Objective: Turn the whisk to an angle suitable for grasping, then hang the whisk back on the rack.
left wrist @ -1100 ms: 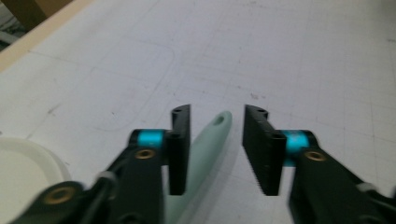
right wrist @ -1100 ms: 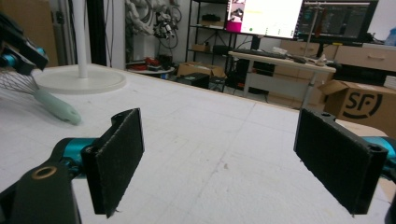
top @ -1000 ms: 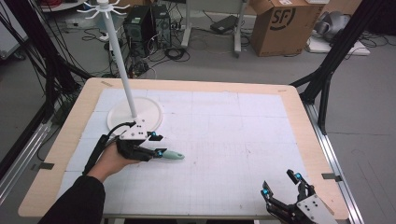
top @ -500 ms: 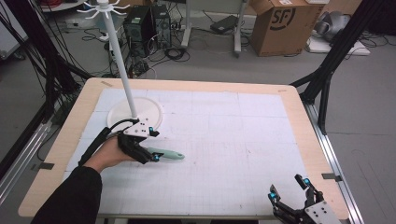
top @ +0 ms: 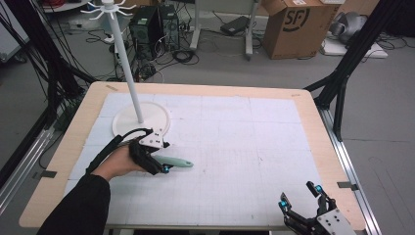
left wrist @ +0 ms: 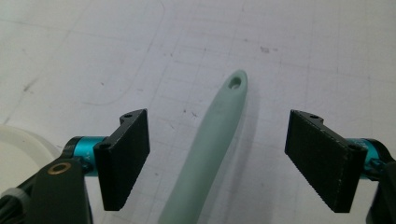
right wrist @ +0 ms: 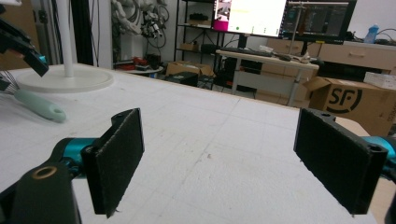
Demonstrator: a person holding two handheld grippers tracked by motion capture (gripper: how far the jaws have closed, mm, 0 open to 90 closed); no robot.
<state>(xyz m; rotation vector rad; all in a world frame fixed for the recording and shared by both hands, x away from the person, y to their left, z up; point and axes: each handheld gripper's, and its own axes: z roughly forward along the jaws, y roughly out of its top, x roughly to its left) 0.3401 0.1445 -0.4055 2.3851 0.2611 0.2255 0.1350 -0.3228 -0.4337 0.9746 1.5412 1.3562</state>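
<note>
Hiding its head end beneath our left gripper [top: 164,157], mint handle [left wrist: 210,140] lies betw. just-opened jaws, untouched; right gripper [top: 301,196] gapes, empty.

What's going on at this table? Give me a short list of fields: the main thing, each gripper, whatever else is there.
main thing: mint-green handle lying on the white mat
left gripper: jaws have just been opening, handle between them, pads clear of it
right gripper: open, holding nothing, near the table's front corner
stand: white pole on a round base, hooks on top
</note>
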